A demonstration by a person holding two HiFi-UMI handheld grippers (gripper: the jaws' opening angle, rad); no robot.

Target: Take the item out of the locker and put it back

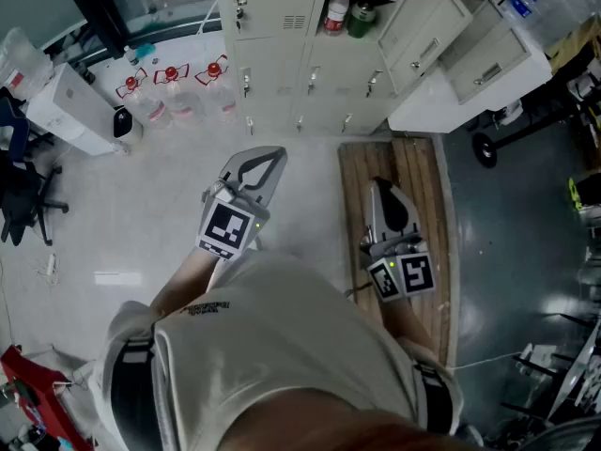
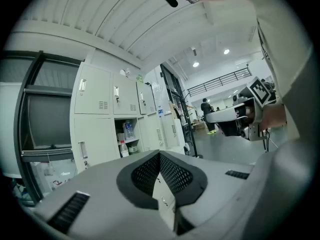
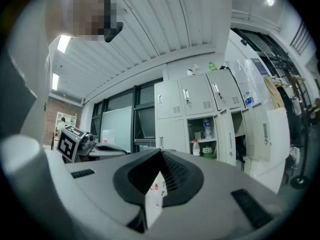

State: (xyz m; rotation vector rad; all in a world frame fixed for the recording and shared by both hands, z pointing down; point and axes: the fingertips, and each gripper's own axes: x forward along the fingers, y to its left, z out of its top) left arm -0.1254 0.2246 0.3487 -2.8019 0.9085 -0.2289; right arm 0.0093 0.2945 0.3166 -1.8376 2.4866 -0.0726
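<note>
The locker (image 3: pixel 192 125) stands open in the bank of pale cabinets, its door (image 1: pixel 427 40) swung out to its right. The bottle (image 3: pixel 195 148), white-labelled with a red cap, stands upright on the locker's lower shelf. A green jar (image 3: pixel 206 151) sits just beside it, on the side nearer the door. On the shelf above them, inside the same locker, stands a clear bottle (image 3: pixel 207 129).

Both tools are held well back from the locker, low in front of the person's body, and neither reaches its opening. The left gripper (image 1: pixel 268 156) hangs left of the locker's front, over pale floor. Its jaws are clenched tip to tip with nothing between them, and only the cabinets show through the slit behind the tips. The right gripper (image 1: pixel 378 186) hangs straight out from the locker, over a wooden pallet (image 1: pixel 423 172) that lies on the floor against the locker's foot. Its jaws are likewise pressed together and empty.

Left of the locker, a cluster of water jugs (image 1: pixel 174 101) with red labels stands on the floor. Farther left of them sits a white box (image 1: pixel 70 111).
</note>
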